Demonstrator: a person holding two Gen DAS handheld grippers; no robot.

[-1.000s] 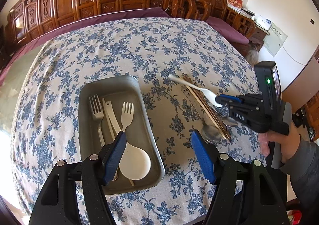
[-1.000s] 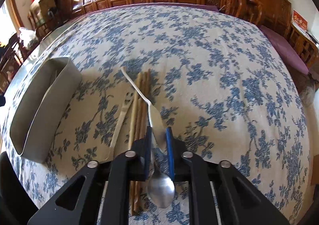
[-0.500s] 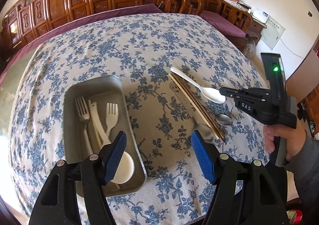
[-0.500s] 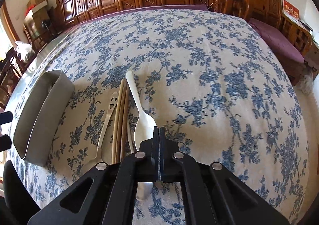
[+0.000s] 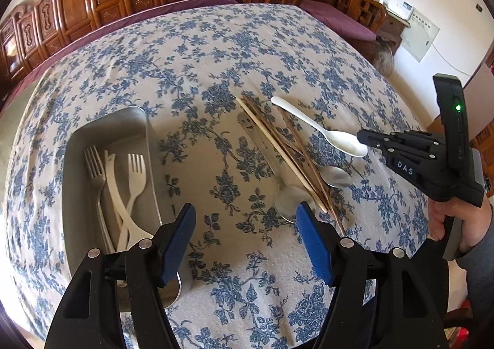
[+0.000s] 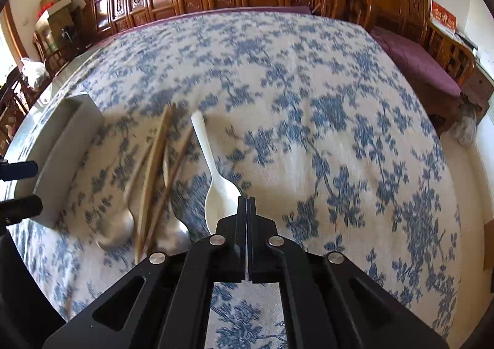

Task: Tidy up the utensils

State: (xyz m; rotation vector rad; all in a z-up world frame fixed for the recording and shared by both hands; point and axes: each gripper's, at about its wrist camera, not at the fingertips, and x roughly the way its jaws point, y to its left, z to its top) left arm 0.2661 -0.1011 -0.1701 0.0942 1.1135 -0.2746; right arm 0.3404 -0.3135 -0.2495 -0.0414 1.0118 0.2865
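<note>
The right tongs (image 6: 246,203) were shut and empty at the white spoon (image 5: 336,136) bowl; the left tongs (image 5: 247,244) gaped wide between tray (image 5: 92,132) and chopsticks (image 5: 278,145). A careless grab could scatter that loose pile

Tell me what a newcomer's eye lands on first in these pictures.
First, the blue-flowered tablecloth covering the whole table. Then the metal tray at left holding forks, and the loose pile to its right: chopsticks, metal spoons and a white spoon. The shut right hand-held gripper hovers at the white spoon's bowl.
</note>
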